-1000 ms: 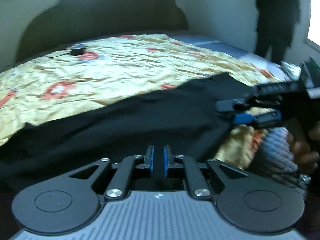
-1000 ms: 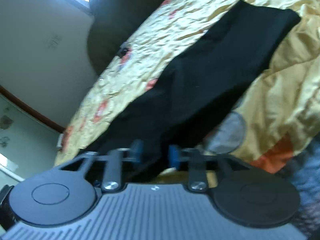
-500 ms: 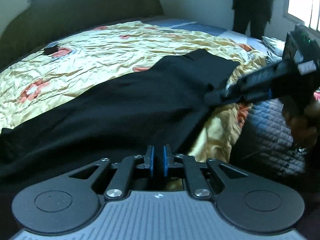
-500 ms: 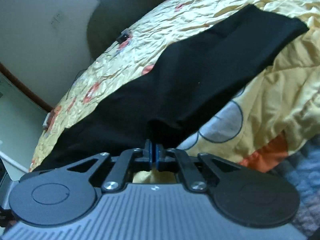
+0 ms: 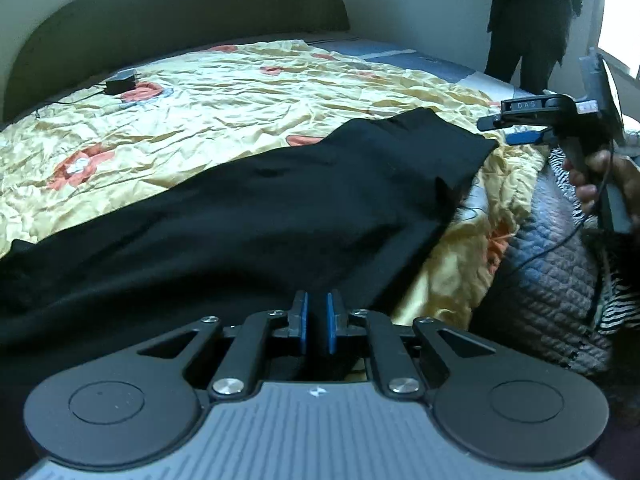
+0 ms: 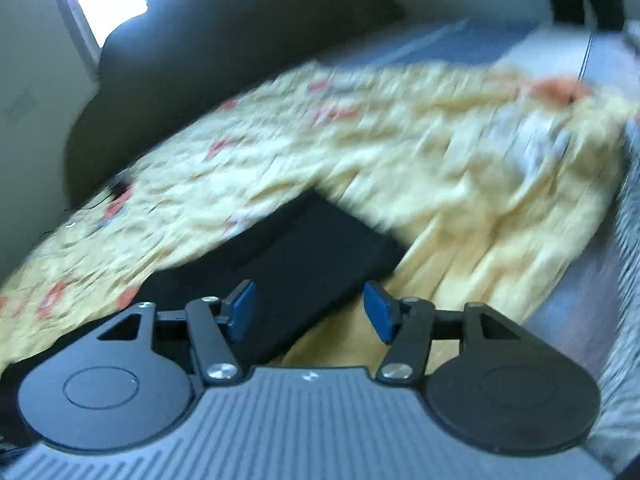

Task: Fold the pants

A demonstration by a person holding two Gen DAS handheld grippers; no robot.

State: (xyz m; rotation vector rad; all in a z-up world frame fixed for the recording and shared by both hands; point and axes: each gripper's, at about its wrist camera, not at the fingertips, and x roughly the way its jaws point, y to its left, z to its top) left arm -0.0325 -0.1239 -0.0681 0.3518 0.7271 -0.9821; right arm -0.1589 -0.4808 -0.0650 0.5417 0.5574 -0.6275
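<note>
Fingers above pants, bedspread

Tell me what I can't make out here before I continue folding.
- Left gripper: whether its pads pinch the black cloth pants; dark fabric hides it.
- Pants' left end: cut off, left wrist view.
- Right wrist view: motion blur smears the yellow patterned bedspread.

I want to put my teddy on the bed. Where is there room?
The yellow bedspread is bare between the black pants and the dark headboard, apart from a small black box near the headboard. The near edge is crowded: pants and both tools.
</note>
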